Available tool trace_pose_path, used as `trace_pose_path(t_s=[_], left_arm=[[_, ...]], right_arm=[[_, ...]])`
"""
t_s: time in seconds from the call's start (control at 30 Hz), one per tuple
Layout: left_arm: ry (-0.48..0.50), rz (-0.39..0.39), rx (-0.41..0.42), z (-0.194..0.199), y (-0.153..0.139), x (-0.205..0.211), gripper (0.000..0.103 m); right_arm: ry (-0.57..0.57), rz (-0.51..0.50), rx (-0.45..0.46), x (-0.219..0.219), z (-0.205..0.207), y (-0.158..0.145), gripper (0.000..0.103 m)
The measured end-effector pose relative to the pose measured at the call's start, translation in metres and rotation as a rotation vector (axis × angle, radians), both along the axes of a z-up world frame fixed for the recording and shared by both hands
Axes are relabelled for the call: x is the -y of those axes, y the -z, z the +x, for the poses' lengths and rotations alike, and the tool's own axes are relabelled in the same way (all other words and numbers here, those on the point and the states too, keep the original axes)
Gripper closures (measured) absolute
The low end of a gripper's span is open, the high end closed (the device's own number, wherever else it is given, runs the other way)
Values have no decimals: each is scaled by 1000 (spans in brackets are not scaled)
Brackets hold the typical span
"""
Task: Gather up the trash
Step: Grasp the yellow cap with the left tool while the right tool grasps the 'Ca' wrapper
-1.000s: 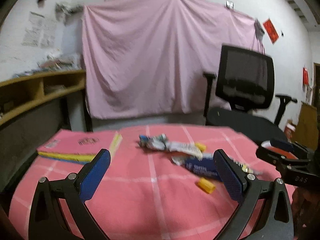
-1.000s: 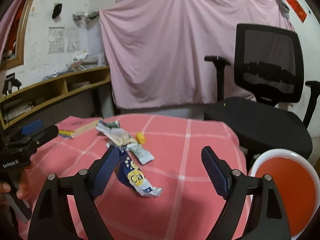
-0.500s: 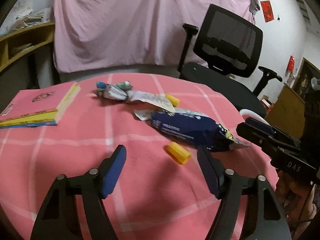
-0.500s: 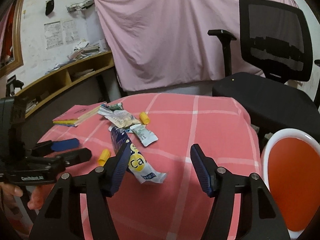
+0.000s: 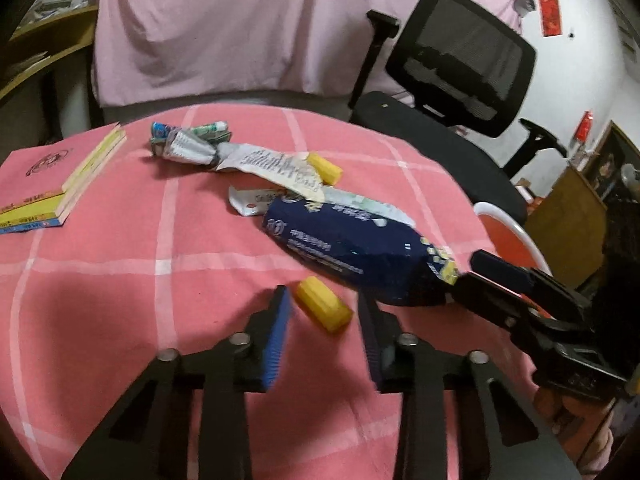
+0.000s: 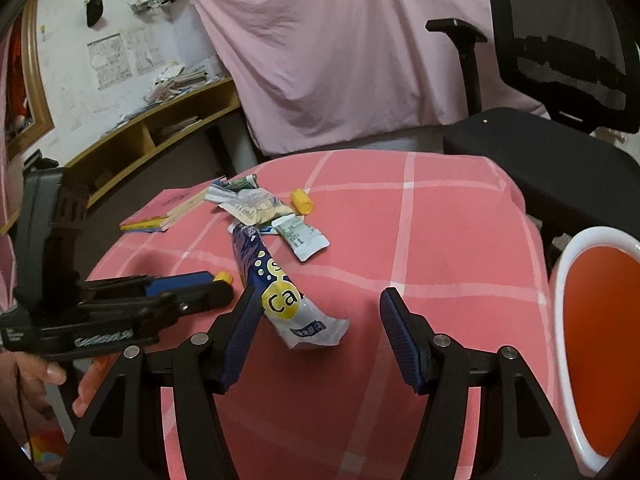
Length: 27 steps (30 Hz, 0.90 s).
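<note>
At lower centre, the left gripper (image 5: 324, 312) has just been closing around a small yellow plastic cylinder (image 5: 323, 309) on the pink checked tablecloth (image 5: 120, 300), pads not yet touching. The right gripper (image 6: 316, 320) stands half open and empty over a dark blue snack wrapper (image 6: 276, 280).

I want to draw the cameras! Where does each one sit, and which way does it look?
Left wrist: on the left gripper, looking down across the table toward the chair; its fingers, just closing, flank a cap; the right gripper pokes in.
Right wrist: on the right gripper, facing the same way; its fingers, just narrowed, stand open by the wrapper; the left gripper and a hand show.
Shared: table, wrapper, cap, chair, bin.
</note>
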<state>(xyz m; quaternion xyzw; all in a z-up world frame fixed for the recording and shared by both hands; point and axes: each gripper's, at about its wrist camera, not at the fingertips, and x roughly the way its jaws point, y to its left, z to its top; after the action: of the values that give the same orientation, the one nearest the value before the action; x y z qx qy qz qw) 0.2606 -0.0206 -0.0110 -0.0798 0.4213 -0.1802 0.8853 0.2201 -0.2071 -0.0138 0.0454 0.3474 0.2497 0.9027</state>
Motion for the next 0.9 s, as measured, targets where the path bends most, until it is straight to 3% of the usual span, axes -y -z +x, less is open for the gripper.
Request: trace_pose_path(t_s=[0.1, 0.8, 0.83, 0.87, 0.9], left_arm=[[-11, 24, -6, 0, 0, -4, 89], [-59, 18, 49, -28, 0, -25, 91], [-64, 15, 49, -28, 1, -26, 91], [-66, 12, 49, -29, 0, -26, 91], [-69, 9, 52, -30, 0, -25, 91]], right_arm=[[-15, 7, -3, -1, -1, 0, 44], [-68, -23, -21, -13, -1, 3, 44], [-69, -23, -18, -12, -1, 2, 46], [-72, -23, -16, -12, -2, 2, 56], [-72, -23, -16, -13, -2, 2, 57]])
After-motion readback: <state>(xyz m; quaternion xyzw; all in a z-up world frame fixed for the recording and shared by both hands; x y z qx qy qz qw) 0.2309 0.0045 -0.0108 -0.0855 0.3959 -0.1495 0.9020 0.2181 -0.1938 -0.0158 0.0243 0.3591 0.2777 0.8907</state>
